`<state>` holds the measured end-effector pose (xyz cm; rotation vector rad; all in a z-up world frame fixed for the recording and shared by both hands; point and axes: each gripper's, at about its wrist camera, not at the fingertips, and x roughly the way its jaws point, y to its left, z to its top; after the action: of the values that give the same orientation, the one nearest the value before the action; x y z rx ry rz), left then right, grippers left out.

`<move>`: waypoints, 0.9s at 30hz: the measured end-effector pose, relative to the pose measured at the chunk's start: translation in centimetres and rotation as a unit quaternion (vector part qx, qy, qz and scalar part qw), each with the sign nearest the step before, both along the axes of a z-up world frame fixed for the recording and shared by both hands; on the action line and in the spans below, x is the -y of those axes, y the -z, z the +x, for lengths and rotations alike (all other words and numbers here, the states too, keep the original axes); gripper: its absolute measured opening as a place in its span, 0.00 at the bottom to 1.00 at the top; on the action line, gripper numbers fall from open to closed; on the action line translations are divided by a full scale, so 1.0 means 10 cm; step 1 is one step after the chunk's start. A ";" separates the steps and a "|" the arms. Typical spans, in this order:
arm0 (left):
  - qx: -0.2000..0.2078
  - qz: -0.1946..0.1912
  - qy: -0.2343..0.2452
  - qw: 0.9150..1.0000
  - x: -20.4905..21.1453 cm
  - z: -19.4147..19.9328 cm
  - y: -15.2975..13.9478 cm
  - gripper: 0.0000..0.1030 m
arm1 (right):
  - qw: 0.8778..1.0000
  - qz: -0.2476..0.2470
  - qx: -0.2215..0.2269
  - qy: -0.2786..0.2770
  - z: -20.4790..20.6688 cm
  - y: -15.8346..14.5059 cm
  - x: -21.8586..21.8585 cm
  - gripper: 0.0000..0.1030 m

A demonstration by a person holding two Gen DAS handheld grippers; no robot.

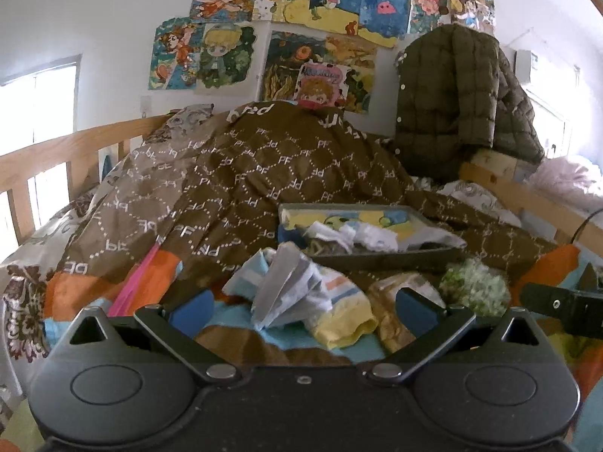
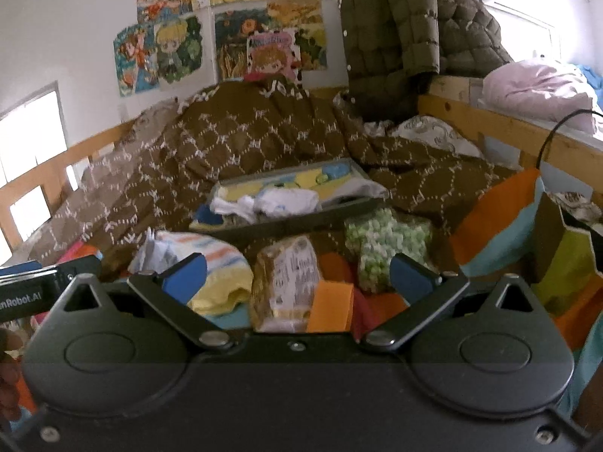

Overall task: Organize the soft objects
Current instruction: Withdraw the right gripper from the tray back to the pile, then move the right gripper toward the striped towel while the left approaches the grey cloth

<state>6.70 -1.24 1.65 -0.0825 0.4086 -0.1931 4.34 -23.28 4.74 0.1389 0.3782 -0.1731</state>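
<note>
left gripper (image 1: 303,309) released above striped cloth (image 1: 297,293); right gripper (image 2: 297,275) released above wrapped packet (image 2: 286,282); tray (image 1: 377,260) behind.

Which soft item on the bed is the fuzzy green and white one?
The speckled green-and-white bundle right of the clear-wrapped brown pack; the striped cloth isn't fuzzy.

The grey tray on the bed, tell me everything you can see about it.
The grey tray is shallow and rectangular with low walls, lying roughly flat on the brown patterned quilt, just beyond the loose clothes. Inside lie yellow and blue fabric and crumpled white pieces; one pale piece drapes over its right rim. Neither gripper touches it.
</note>
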 end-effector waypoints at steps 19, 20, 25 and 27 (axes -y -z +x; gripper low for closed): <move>-0.133 -0.011 -0.017 0.991 -0.06 0.19 0.39 0.99 | 0.995 0.004 -0.104 0.008 0.00 0.34 -0.05 0.99; -0.135 -0.010 -0.017 0.991 -0.06 0.19 0.40 0.99 | 0.994 0.003 -0.110 0.005 0.04 0.38 -0.06 0.99; -0.147 -0.003 -0.015 0.989 -0.03 0.24 0.43 0.99 | 0.991 -0.005 -0.129 -0.020 0.09 0.41 -0.15 0.99; -0.149 0.000 -0.015 0.989 -0.02 0.27 0.43 0.99 | 0.990 -0.008 -0.136 -0.032 0.12 0.42 -0.19 0.99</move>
<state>9.36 -1.00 -2.66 -0.1174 0.7042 -0.1521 5.54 -21.41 0.55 0.0865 0.6521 -0.1319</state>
